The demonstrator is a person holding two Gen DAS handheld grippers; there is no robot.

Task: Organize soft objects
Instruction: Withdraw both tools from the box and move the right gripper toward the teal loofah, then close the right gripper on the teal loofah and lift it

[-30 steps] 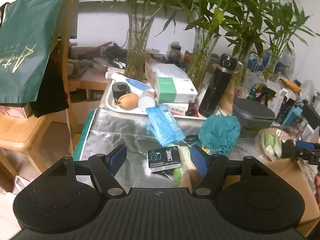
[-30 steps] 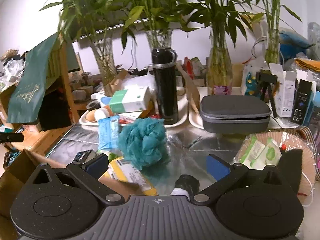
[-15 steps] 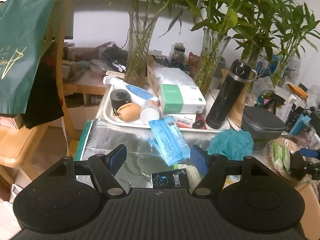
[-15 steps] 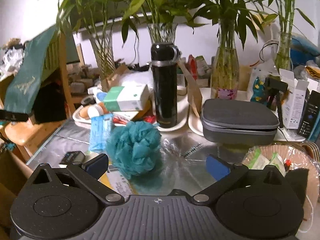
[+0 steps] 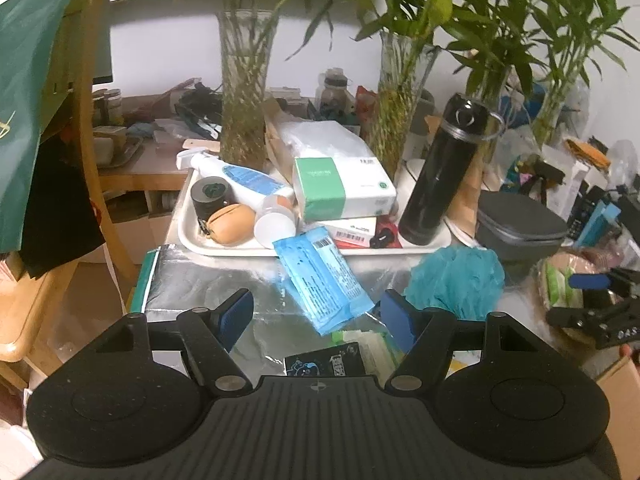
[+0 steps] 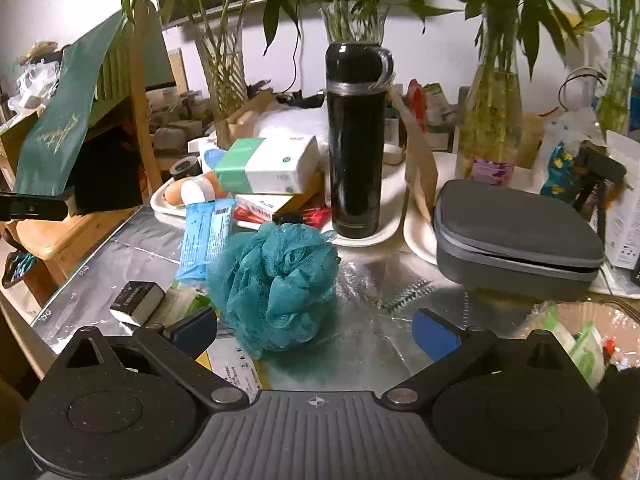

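- A white tray is seen at the left rear of the desk; a tan pouch, a white-green box and a black flask are carried on it.
- A blue wipes packet is laid half off the tray's front edge onto the desk.
- The left hand-held gripper is held open above the desk, nothing between its blue pads; the packet's near end is seen just beyond them.
- The teal bath pouf is placed on the desk in front of the flask, just right of the packet.
- The right hand-held gripper is spread wide and empty; the pouf is seen just ahead, nearer its left pad, untouched.
- A grey zip case is set at the right.
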